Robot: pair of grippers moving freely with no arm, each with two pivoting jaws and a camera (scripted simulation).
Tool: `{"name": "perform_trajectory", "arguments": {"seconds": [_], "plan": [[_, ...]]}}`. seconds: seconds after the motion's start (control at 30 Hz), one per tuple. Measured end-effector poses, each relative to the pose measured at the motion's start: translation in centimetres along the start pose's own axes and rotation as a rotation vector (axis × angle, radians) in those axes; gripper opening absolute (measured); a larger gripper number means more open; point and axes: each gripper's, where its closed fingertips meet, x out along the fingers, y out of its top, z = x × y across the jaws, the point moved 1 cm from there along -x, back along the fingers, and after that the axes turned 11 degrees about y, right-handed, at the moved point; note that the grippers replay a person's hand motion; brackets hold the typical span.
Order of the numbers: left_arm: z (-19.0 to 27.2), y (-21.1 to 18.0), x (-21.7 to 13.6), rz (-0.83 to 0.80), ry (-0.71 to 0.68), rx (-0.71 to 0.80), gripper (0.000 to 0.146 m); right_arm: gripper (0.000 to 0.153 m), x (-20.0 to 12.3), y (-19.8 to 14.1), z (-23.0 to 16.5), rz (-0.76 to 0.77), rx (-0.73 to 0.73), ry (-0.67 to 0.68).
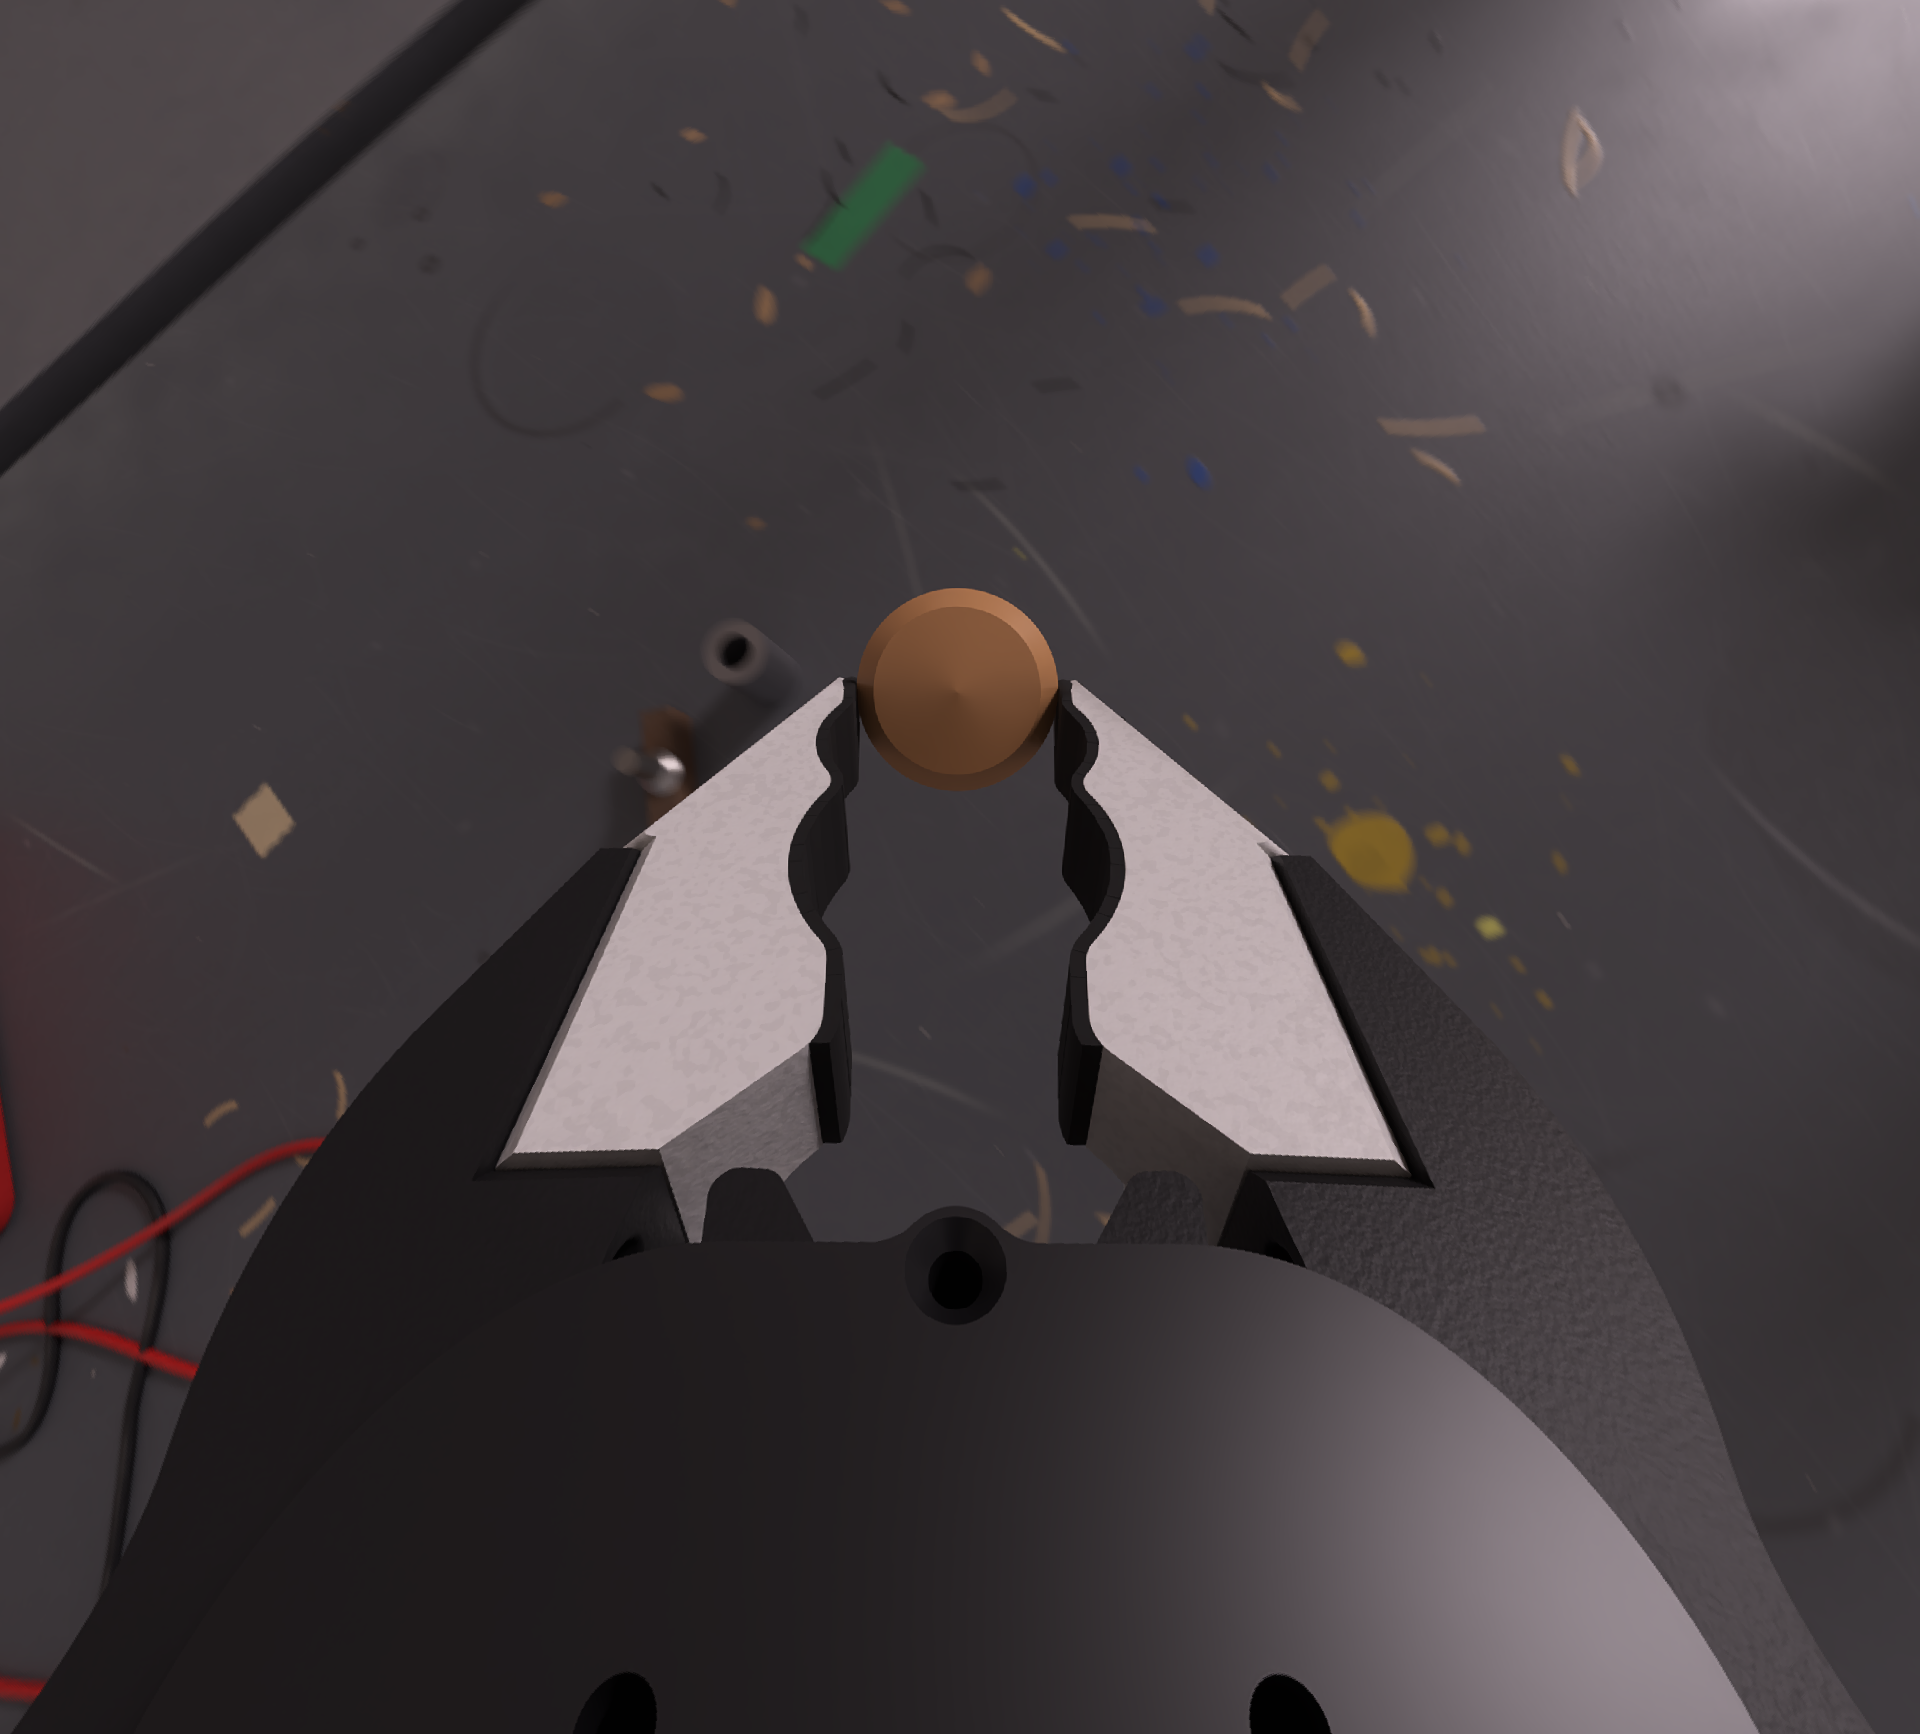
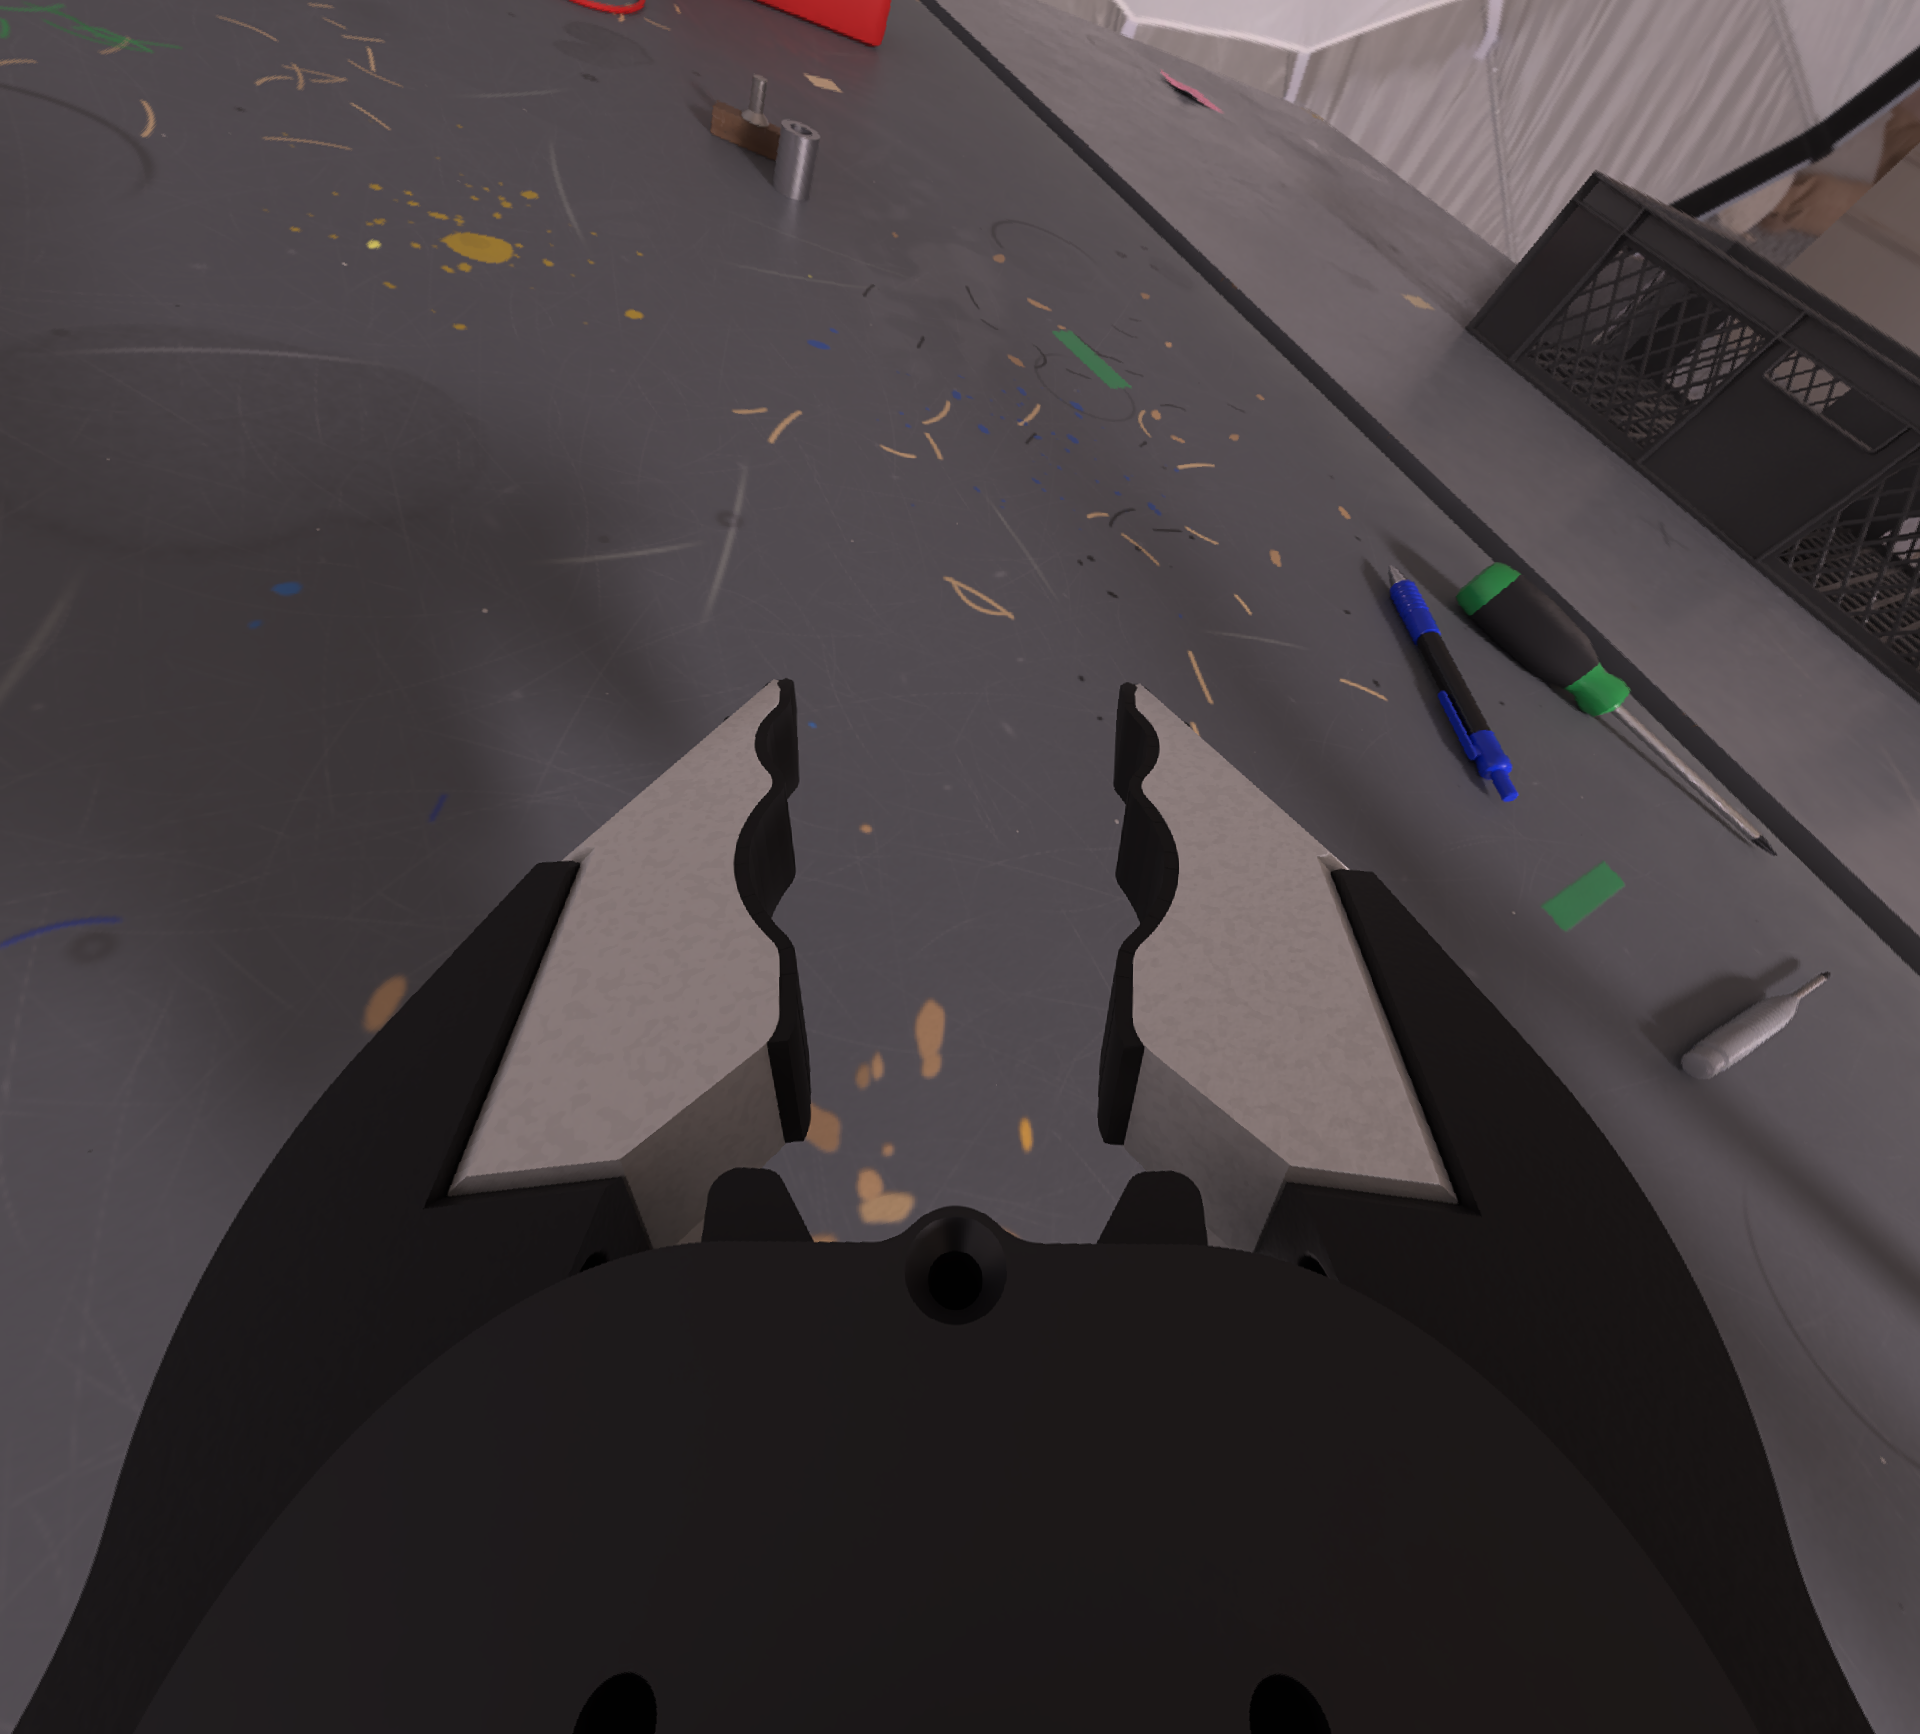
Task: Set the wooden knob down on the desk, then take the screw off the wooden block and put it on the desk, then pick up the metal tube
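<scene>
My left gripper [image 1: 957, 695] grasps the wooden knob [image 1: 957, 689] above the desk [image 1: 1351, 541]; my right gripper [image 2: 956, 697] hangs released, the metal tube [image 2: 797, 159] far ahead.

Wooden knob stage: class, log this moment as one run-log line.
left claw: shut on wooden knob, above desk | right claw: open, empty | screw: on wooden block | metal tube: upright, untouched

The right gripper [image 2: 954, 697] hangs with jaws apart over the scratched grey desk [image 2: 416, 645]. Far ahead, a small steel screw [image 2: 757, 99] stands upright on a brown wooden block [image 2: 744, 128], just beside an upright grey metal tube [image 2: 796, 159].
</scene>
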Motion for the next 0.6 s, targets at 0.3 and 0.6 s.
{"name": "perform_trajectory", "arguments": {"seconds": [0.3,0.6], "plan": [[8.3,-10.0,-0.8,-0.207,-0.017,0.138,0.037,0.062,0.1,0.3,-0.1,0.014,0.01,0.006],[9.0,-12.3,-0.6,-0.272,-0.054,0.132,0.04,0.048,-0.2,0.1,0.7,0.041,0.061,-0.004]]}}
